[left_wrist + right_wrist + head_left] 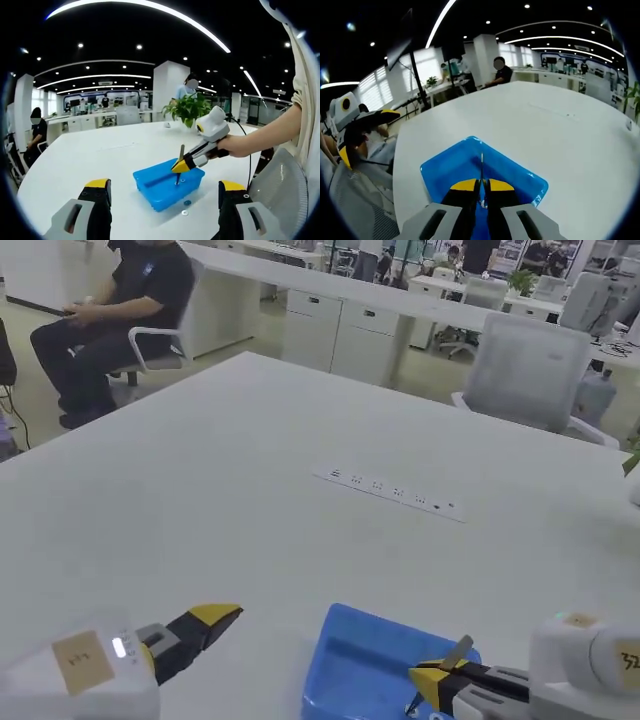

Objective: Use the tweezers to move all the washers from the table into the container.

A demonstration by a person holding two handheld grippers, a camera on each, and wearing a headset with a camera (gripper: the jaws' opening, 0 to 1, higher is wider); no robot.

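Table [250, 490]: white bench top. Washers are lying on it, so I judge the task unfinished.
Container [165, 189]: blue tray near my edge of the table. I cannot read how many washers are inside.
Left gripper [165, 186]: my jaws stand wide apart with nothing held, off to one side of the container.
Right gripper [481, 187]: my jaws are closed tight on the tweezers, above the container.
Tweezers [481, 167]: tips point down into the container. I cannot tell whether a washer sits between them.
Washers [187, 202]: two lie on the table just outside the container wall, left to move.
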